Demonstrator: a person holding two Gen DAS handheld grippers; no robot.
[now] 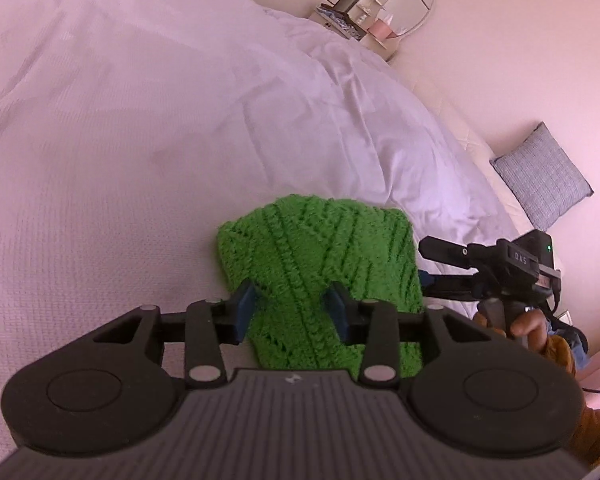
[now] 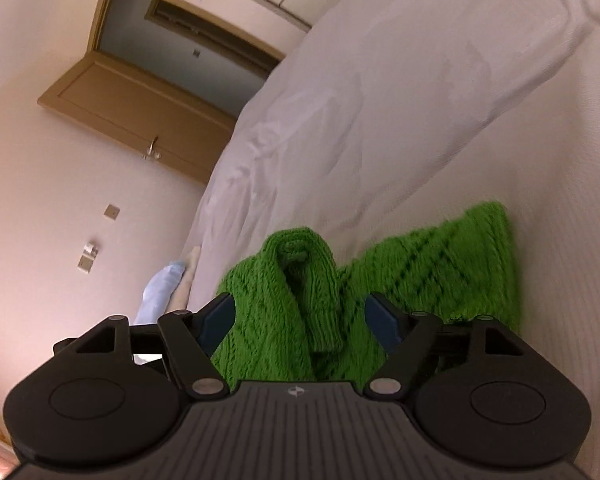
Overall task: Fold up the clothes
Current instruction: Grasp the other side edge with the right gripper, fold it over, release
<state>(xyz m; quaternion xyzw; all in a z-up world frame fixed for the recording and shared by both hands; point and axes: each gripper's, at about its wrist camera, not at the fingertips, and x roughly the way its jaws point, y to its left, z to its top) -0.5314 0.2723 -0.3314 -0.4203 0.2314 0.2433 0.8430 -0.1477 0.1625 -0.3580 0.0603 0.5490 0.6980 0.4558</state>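
A bright green knitted garment [image 1: 320, 256] lies folded into a thick bundle on the white bed [image 1: 100, 200]. My left gripper [image 1: 292, 304] has its blue-padded fingers closed against a bunched part of the knit, pinching it. In the right wrist view the same green garment [image 2: 428, 268] shows with a rolled fold standing up between my right gripper's [image 2: 300, 316] fingers. Those fingers are spread wide on either side of the fold and do not press it. The right gripper also shows in the left wrist view [image 1: 432, 260], beside the garment's right edge.
A rumpled white duvet [image 1: 300, 92] lies heaped behind the garment. A blue-grey cushion [image 1: 544, 176] sits on the floor at the right. A small table with a round mirror [image 1: 404, 8] stands at the far wall. A wooden door [image 2: 140, 108] is open on the left.
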